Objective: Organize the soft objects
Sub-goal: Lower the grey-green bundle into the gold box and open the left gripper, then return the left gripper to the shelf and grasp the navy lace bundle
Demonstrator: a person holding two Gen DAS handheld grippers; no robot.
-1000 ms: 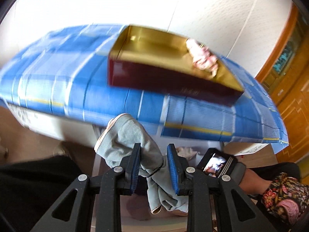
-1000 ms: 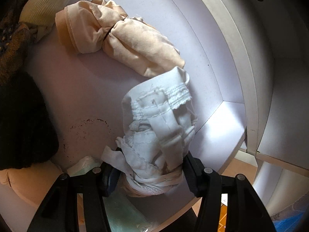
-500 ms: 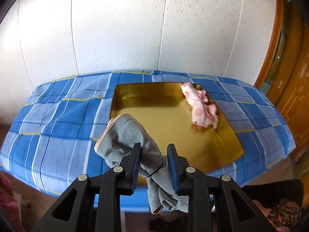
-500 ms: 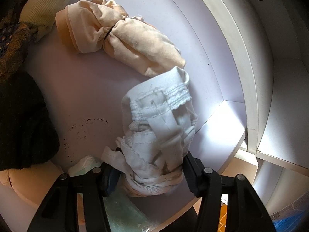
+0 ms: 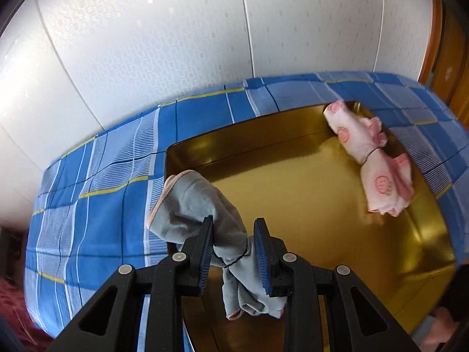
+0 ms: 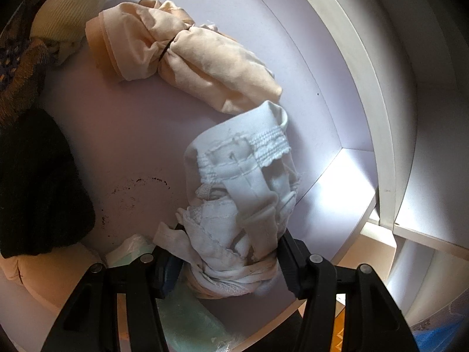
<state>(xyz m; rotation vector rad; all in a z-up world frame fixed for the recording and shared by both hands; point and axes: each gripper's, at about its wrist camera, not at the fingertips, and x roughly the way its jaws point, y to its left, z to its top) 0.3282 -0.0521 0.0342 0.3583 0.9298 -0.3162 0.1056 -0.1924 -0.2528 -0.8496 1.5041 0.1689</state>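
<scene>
In the left wrist view my left gripper (image 5: 233,252) is shut on a grey rolled cloth bundle (image 5: 196,202) tied with a black band, held above the near left part of a gold tray (image 5: 307,193). A pink rolled bundle (image 5: 372,164) lies in the tray's far right corner. In the right wrist view my right gripper (image 6: 228,261) is shut on a white lacy rolled bundle (image 6: 243,193) resting on a pale lilac shelf (image 6: 126,135). A peach rolled bundle (image 6: 181,58) lies beyond it.
The tray sits on a blue plaid cloth (image 5: 96,187) against a white wall. On the shelf, a black garment (image 6: 38,187), a brown patterned cloth (image 6: 20,76) and a cream knit item (image 6: 73,6) lie at the left. A white shelf frame (image 6: 366,88) rises at the right.
My left gripper has risen and moved forward over the table with the grey bundle, so the tray is now below it. The right gripper and white bundle have barely moved.
</scene>
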